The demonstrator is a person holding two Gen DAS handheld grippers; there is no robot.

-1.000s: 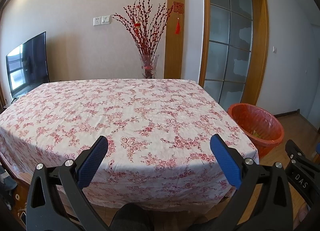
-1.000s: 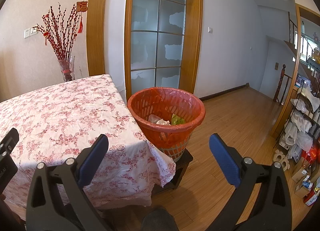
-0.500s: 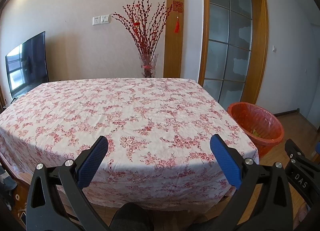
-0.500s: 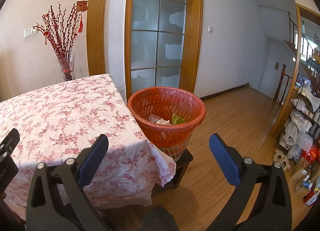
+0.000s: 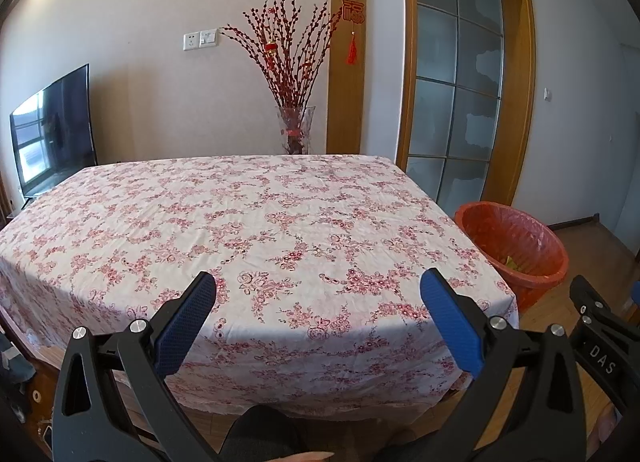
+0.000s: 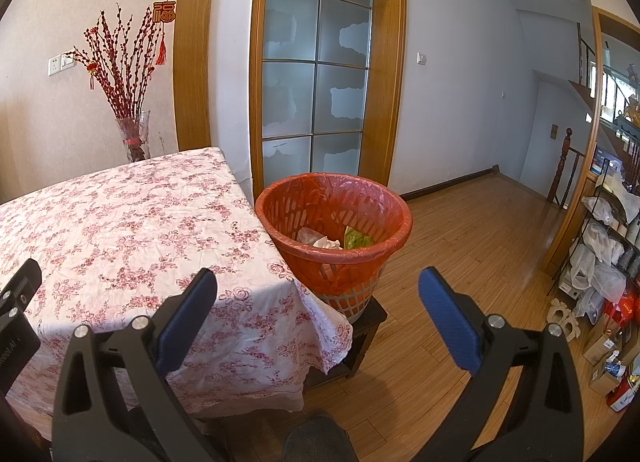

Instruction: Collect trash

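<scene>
**Trash in the red basket, both grippers spread and empty**

The trash lies at the bottom of the red basket: a crumpled white paper piece, a greyish wrapper to its left and a green-yellow scrap to its right, all touching or nearly so. In the left wrist view only a sliver of the yellow-green scrap shows over the basket's rim. The basket is lined with a red plastic bag folded over the rim, and it stands on a low dark stand on the wooden floor, just beside the right edge of the table.

The table carries a white cloth with a pink floral print, which hangs over the near corner close to the basket's side. Its top shows only the cloth.

The right gripper is held above the floor near the table's corner, its blue-padded fingers spread wide with nothing between them; the basket sits beyond the gap. The left gripper hovers over the near edge of the table, its fingers likewise spread wide and empty.

At the far side, a glass vase of red branches stands behind the table against the wall. A television is at far left, and a glass-paned door rises behind the basket.
</scene>
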